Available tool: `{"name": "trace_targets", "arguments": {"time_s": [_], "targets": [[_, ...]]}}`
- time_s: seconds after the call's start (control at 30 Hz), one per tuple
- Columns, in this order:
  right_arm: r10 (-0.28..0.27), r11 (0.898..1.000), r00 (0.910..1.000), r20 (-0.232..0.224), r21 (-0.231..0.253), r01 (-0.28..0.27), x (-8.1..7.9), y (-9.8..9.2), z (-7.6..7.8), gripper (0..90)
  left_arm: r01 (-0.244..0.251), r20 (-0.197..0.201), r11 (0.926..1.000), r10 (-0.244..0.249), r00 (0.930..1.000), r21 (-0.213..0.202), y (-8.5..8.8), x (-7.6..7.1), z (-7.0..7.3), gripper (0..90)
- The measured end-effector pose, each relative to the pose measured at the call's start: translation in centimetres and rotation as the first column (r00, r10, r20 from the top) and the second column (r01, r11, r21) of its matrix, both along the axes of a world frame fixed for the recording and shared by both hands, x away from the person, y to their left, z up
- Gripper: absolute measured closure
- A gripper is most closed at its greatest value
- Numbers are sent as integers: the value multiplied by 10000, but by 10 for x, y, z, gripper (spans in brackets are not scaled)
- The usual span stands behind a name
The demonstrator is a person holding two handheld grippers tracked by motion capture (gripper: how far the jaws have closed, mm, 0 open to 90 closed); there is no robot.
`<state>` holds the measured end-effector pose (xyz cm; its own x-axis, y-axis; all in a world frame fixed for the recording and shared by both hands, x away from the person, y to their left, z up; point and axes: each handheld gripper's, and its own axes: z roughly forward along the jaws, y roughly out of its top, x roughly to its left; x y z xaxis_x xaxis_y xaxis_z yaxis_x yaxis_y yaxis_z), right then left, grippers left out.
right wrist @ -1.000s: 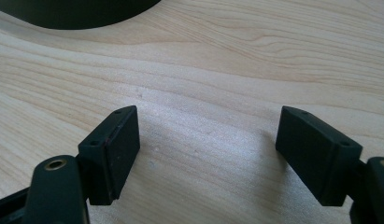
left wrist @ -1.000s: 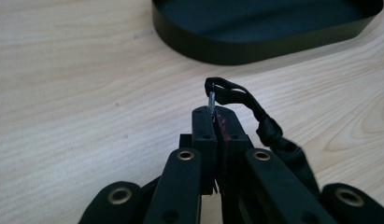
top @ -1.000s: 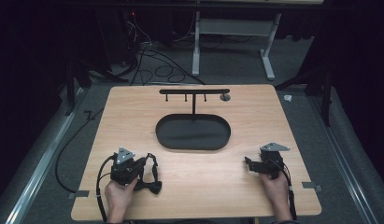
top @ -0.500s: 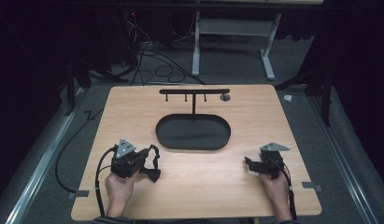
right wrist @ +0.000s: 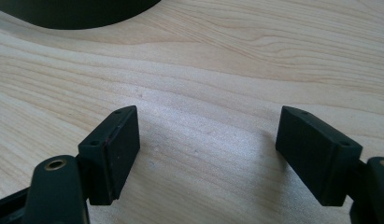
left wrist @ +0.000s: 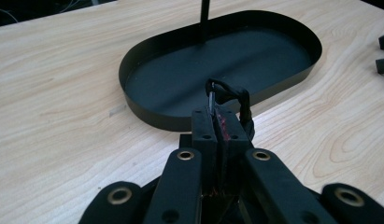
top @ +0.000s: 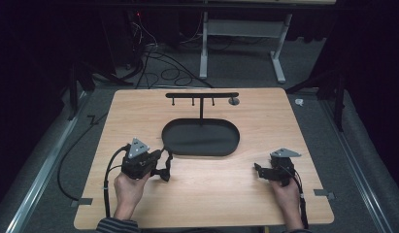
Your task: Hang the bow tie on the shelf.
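Note:
My left gripper hangs just above the table at the left end of the black oval tray. Its jaws are shut on a small black cord loop with a thin metal piece in it; the loop dangles below the tips. In the left gripper view the shut gripper points at the near rim of the tray. My right gripper rests low at the front right, open, and in its own view the gripper has bare wood between the pads.
A thin post rises from the tray and carries a black crossbar with three small hooks. A small grey round piece lies behind its right end. The wooden table stands over grey floor with cables at the back left.
My left gripper has risen and moved forward and right toward the tray, lifting the black loop off the table. The right gripper has stayed where it was.

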<state>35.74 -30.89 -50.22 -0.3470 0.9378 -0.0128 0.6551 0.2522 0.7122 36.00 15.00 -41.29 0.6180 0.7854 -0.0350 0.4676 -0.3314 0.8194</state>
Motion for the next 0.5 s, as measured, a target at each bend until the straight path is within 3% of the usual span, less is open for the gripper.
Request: {"name": "trace_targets", "arguments": {"time_s": [0.5], "targets": [[0,10000,10000,0,0,0,0,0,0,228,672,332,9976,-666,9972,-185,-16,13,19,879]]}}
